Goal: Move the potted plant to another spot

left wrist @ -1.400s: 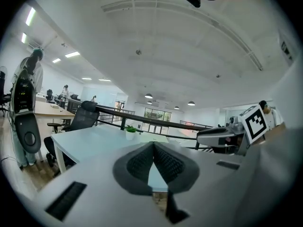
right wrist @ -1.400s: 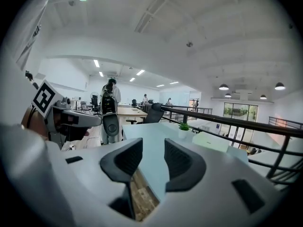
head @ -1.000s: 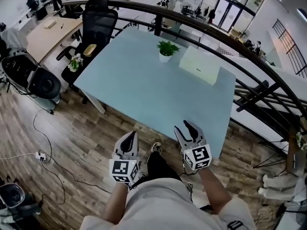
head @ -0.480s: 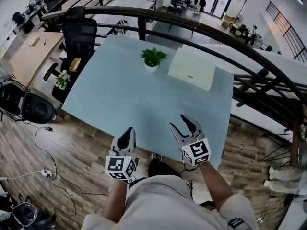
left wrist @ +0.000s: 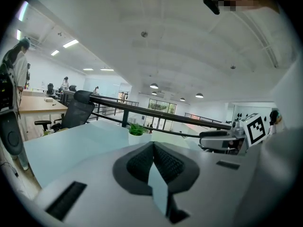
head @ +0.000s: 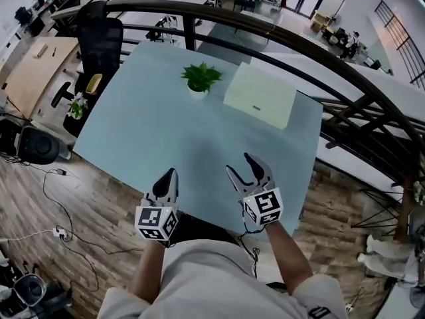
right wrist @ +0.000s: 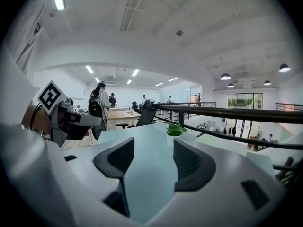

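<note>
A small green potted plant (head: 199, 80) in a white pot stands near the far edge of the pale blue table (head: 146, 131). It also shows far ahead as the plant (left wrist: 137, 129) in the left gripper view and the plant (right wrist: 175, 129) in the right gripper view. My left gripper (head: 170, 174) hovers over the table's near edge, its jaws shut with nothing in them. My right gripper (head: 240, 165) is beside it, jaws apart and opening, nothing between them. Both point toward the plant and are well short of it.
A flat white box (head: 260, 96) lies just right of the plant. A black curved railing (head: 279, 38) runs behind the table. A black office chair (head: 96, 35) and a wooden desk (head: 30, 72) stand at the left. Cables (head: 53, 198) lie on the wood floor.
Both grippers have come forward from over the floor to over the table's near edge, closer to the plant. The right jaws have spread wider.
</note>
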A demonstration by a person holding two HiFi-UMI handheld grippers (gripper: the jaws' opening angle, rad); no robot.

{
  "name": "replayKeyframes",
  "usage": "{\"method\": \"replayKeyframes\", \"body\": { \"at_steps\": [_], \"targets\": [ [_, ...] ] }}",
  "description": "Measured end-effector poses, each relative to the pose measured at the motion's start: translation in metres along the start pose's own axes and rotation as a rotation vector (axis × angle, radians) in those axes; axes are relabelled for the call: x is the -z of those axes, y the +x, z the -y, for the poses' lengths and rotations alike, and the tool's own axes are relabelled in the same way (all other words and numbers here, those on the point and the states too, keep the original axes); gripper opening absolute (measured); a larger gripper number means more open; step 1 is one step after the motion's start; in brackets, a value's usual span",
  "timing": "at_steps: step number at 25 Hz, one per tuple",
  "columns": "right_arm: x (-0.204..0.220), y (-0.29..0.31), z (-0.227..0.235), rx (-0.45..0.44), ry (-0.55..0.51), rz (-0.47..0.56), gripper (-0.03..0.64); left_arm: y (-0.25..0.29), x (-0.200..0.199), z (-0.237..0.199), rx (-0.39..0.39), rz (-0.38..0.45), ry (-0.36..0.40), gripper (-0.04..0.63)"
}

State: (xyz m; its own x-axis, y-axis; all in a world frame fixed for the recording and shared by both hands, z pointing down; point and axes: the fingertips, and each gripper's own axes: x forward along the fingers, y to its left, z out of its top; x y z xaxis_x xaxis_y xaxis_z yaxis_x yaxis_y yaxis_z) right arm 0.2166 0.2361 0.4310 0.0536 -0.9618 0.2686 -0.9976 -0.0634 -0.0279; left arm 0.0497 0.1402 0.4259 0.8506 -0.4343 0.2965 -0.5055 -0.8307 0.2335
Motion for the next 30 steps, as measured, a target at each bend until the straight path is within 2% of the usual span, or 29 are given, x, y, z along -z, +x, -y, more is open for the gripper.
{"method": "replayKeyframes", "body": {
  "at_steps": [11,18,30],
  "targets": [
    [0.018,0.022,0.032,0.032,0.017,-0.018,0.296,0.049,0.01,0.001,0.021,-0.056,0.02,0.012],
    [0.022,0.04,0.042,0.032,0.025,-0.038,0.31,0.072,0.018,-0.005,0.031,-0.088,0.006,0.012],
    [0.022,0.109,0.052,0.034,0.034,-0.086,0.324,0.107,0.022,-0.053,0.019,-0.12,-0.054,0.012]
  ]
}}
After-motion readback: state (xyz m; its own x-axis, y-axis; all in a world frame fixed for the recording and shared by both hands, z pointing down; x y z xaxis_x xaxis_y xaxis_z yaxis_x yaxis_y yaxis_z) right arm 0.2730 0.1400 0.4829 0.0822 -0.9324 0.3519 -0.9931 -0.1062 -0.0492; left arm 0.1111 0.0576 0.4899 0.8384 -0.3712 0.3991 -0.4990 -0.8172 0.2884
